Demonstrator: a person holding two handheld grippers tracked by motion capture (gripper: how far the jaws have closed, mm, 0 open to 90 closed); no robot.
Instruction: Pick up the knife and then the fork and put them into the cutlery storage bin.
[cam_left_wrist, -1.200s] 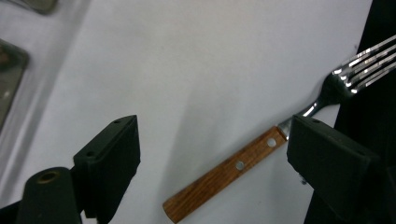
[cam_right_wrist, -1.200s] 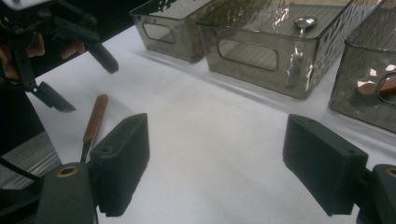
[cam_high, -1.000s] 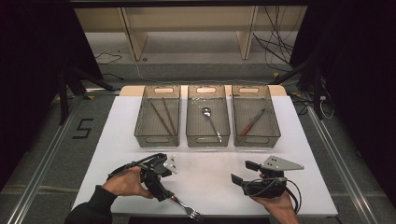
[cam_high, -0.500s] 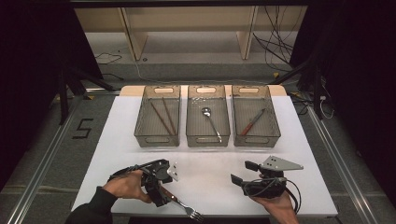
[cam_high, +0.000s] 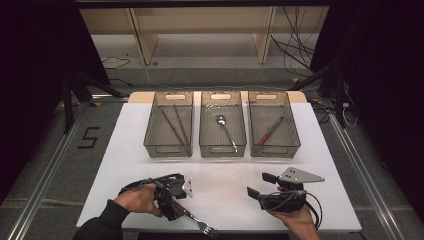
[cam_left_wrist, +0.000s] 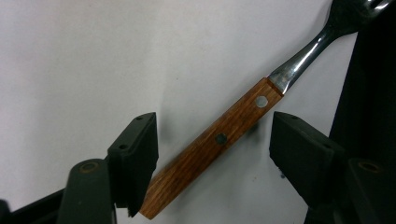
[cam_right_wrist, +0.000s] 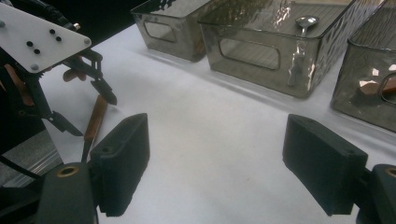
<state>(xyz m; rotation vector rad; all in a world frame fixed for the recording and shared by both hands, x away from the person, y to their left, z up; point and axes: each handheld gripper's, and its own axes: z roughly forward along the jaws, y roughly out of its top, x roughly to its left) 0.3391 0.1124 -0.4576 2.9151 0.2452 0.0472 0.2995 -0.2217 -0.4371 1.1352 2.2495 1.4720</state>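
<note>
1 readable mark: "5" taped on the floor left of the desk. Left hand-held gripper wide open, straddling fork on desk, not gripping. Right hand-held gripper open, empty.

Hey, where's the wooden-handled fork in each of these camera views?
High view: fork at the bottom edge, under the left gripper.
Left gripper view: fork lying diagonally between the open jaws.
Right gripper view: fork at far left.
Shared landmark: the white table.
</note>
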